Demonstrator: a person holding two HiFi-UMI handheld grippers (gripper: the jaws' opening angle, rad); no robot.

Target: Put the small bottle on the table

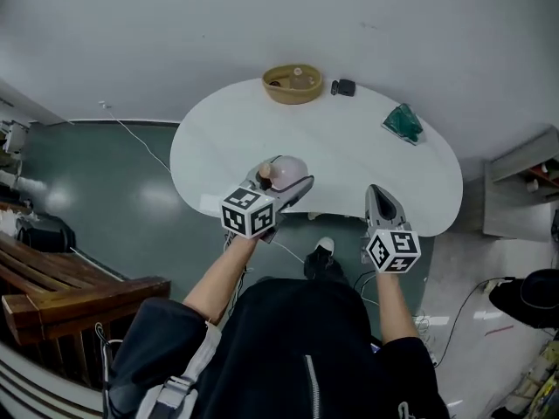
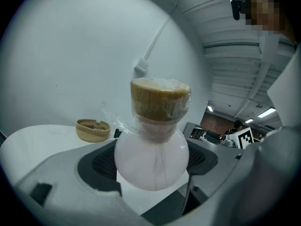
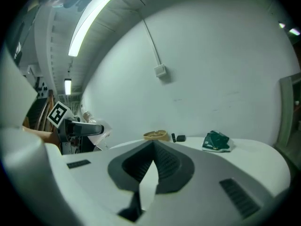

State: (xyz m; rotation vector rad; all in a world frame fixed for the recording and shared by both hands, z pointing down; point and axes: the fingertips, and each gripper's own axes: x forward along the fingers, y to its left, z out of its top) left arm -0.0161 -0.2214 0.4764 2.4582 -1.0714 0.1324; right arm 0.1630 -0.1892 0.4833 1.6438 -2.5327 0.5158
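Two grippers hang at the near edge of the white table (image 1: 349, 151). The left gripper (image 1: 284, 180) has its jaws spread wide around the small bottle (image 2: 151, 157), gripping its round pale belly with the cork-coloured cap upright. The right gripper (image 1: 376, 192) is closed and empty. The bottle looks to be carried in over the tabletop, not set down. Next I'd expect a lowering onto the bare patch ahead, well short of the basket (image 1: 293, 84), and the jaws should part only once the base rests flat.
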